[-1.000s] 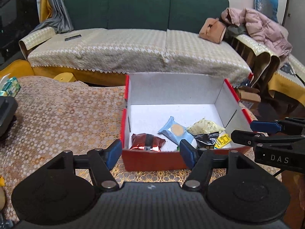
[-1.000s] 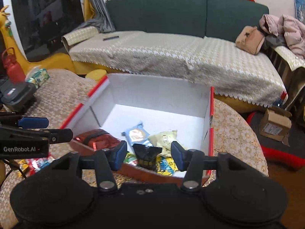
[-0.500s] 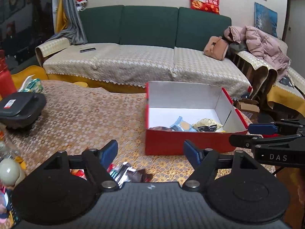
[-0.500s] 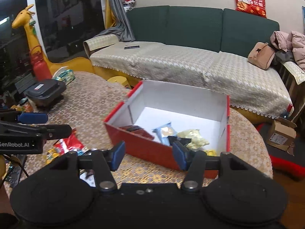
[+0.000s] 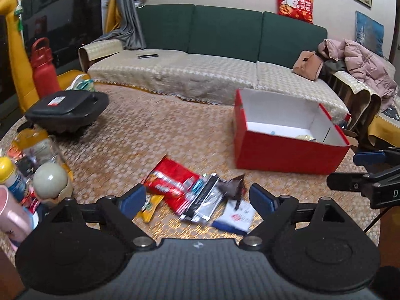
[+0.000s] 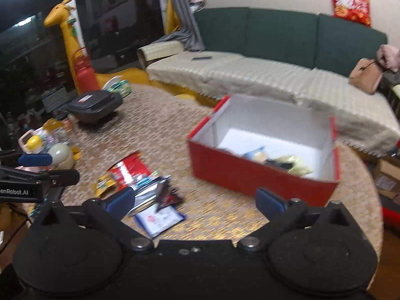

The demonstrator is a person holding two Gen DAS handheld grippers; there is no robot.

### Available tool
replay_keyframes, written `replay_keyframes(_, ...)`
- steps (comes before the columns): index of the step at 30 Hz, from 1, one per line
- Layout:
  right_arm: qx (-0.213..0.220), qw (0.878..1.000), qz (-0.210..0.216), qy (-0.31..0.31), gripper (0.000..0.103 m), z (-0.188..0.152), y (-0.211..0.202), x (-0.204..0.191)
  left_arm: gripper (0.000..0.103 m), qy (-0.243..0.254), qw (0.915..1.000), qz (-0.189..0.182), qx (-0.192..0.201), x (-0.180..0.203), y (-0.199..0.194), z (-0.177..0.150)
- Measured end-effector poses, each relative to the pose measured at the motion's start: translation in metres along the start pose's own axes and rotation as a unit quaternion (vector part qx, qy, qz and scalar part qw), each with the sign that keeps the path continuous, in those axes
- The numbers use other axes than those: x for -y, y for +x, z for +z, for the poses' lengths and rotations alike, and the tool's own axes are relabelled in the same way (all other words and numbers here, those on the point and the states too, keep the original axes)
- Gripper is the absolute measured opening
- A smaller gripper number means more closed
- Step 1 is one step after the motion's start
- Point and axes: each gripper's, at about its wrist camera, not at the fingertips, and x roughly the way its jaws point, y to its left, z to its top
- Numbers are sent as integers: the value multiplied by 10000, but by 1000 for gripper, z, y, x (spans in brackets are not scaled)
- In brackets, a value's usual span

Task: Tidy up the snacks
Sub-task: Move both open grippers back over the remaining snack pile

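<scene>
A loose pile of snack packets lies on the patterned table: a red packet (image 5: 172, 182), a silver-black one (image 5: 205, 202), a dark one (image 5: 232, 187), a blue-white one (image 5: 235, 220) and a yellow one (image 5: 150, 205). My left gripper (image 5: 196, 197) hovers just short of the pile, its jaws opening with nothing gripped. The red box (image 5: 287, 155) stands to the right with several snacks (image 6: 282, 160) inside. My right gripper (image 6: 195, 202) sits between the pile (image 6: 160, 217) and the box (image 6: 250, 177). Its jaws are opening too and hold nothing.
A black case (image 5: 65, 107), a red bottle (image 5: 42, 70) and a yellow giraffe toy (image 5: 15, 37) stand at the far left. Bottles and cups (image 5: 50, 182) crowd the near left edge. A green sofa (image 5: 200, 57) runs behind the table.
Both grippers have drawn back from over the box and swung left, bringing the pile of packets into view. Both pairs of jaws stand wider than before.
</scene>
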Motion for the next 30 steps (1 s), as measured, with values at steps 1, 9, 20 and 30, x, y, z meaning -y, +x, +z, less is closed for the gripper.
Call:
replay_keyframes(1, -50, 10000, 44, -36, 103, -2, 4, -3, 90, -3, 10000, 20, -30, -3, 1, -3)
replay_keyframes(9, -211, 9987, 291, -373, 103, -18, 25, -25, 90, -230, 9991, 170, -328, -37, 21, -19)
replay_keyframes(20, -865, 9900, 486, -1006, 101, -32, 82, -40, 90, -153, 9968, 101, -779, -67, 79, -29)
replay_keyframes(30, -1408, 9713, 628, -1809, 98, -32, 135, -56, 90, 0, 9921, 62, -1257, -77, 138, -23)
